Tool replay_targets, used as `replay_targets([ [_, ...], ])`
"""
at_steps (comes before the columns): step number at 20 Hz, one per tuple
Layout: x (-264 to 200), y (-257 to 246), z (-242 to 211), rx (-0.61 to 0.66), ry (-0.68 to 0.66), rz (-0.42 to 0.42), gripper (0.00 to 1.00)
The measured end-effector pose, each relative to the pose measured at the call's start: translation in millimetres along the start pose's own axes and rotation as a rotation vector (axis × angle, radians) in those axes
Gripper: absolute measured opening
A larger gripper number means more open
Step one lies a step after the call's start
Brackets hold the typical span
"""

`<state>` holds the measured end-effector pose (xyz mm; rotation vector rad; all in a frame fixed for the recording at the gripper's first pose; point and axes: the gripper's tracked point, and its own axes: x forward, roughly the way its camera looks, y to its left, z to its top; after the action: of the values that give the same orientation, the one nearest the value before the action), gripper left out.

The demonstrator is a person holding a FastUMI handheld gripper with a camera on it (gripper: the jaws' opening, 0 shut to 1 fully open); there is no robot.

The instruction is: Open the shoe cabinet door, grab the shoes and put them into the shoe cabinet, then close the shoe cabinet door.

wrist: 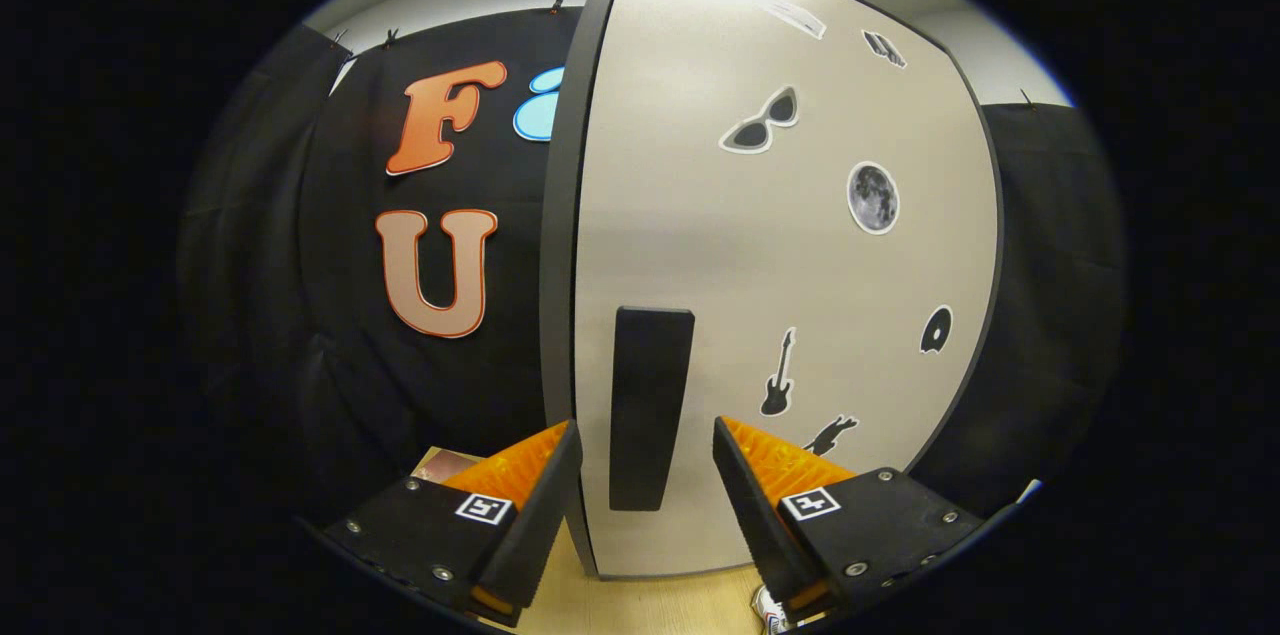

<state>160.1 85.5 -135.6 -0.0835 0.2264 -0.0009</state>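
Note:
The shoe cabinet [780, 245] stands right in front of me, its pale door [700, 215] shut and dotted with several small stickers. A dark upright handle [648, 405] sits low on the door near its left edge. My gripper [645, 440] is open, one finger on each side of the handle, with gaps left on both sides. A small bit of a shoe [768, 607] peeks out on the floor by the right finger.
Black cloth walls stand to the left of and behind the cabinet. The cabinet rests on a light wooden floor [650, 605]. A brownish flat object [450, 465] lies on the floor behind the left finger.

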Motion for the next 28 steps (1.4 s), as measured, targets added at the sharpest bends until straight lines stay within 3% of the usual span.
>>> replay_targets([
  [8,12.0,1.4,0.8,-0.026,-0.01,0.005,0.51],
  [9,11.1,1.9,0.4,-0.022,-0.012,0.011,0.41],
  [13,5.3,1.8,0.2,0.004,-0.007,0.039,0.31],
  [19,-36.2,-8.9,-7.3,0.0,-0.009,0.106,0.29],
  [28,-113.0,-52.1,-23.9,0.01,-0.006,0.112,0.26],
])
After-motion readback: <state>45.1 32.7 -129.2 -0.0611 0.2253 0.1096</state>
